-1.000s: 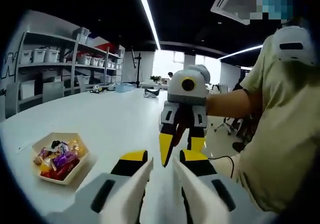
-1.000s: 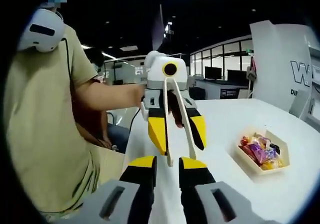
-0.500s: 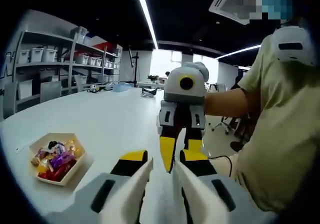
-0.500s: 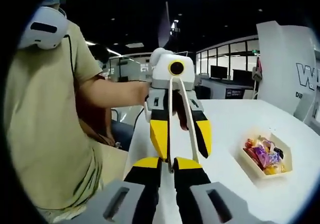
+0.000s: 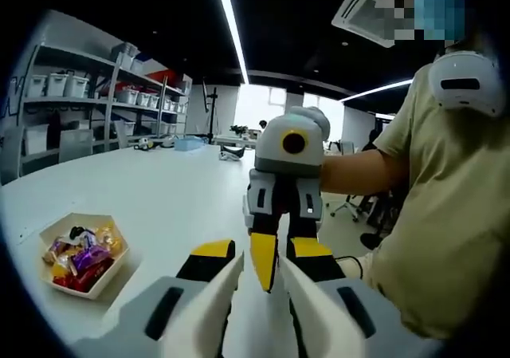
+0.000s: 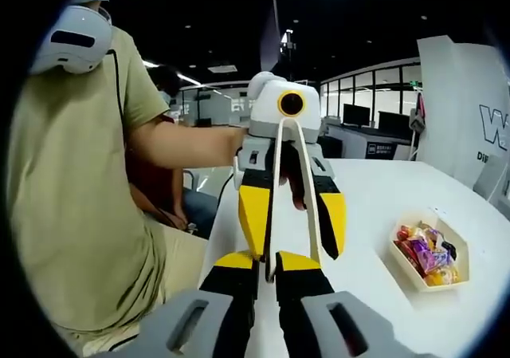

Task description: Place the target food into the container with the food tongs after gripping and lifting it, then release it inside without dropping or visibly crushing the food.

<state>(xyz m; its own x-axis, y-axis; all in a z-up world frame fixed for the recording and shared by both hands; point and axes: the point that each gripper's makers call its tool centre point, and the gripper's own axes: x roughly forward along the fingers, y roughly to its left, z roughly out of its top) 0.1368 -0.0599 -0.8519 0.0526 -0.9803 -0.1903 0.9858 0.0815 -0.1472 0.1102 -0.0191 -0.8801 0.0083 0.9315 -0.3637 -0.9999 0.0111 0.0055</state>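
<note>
Tongs [image 6: 291, 190] hang in the air between the two tools, a pale two-legged food tongs whose looped top sits up by the left tool's body and whose legs run down toward the right tool's camera. In the right gripper view the right tool [image 6: 267, 264] has its yellow-tipped jaws drawn nearly together around the lower ends of the tongs' legs, so it appears to have hold of them. The left tool [image 6: 293, 222] faces it with jaws apart, one on either side of the tongs; whether they press on the legs I cannot tell. In the left gripper view the left tool [image 5: 261, 264] shows its jaws spread with a clear gap, and the right tool [image 5: 279, 250] points down into that gap.

Candy, wrapped in mixed colours, fills a small pale hexagonal tray [image 5: 111, 264] on the white surface [image 5: 175, 190], well apart from both tools (it appears to the right in the right gripper view [image 6: 458, 277]). A person in an olive shirt [image 6: 76, 214] holds both tools out over the surface's near edge.

By my reading the task has barely begun: the tongs are being passed or settled between tools, no food is gripped or lifted, and no separate receiving container can be made out. Reaching the tray, pinching one piece gently, carrying and releasing all remain.
</note>
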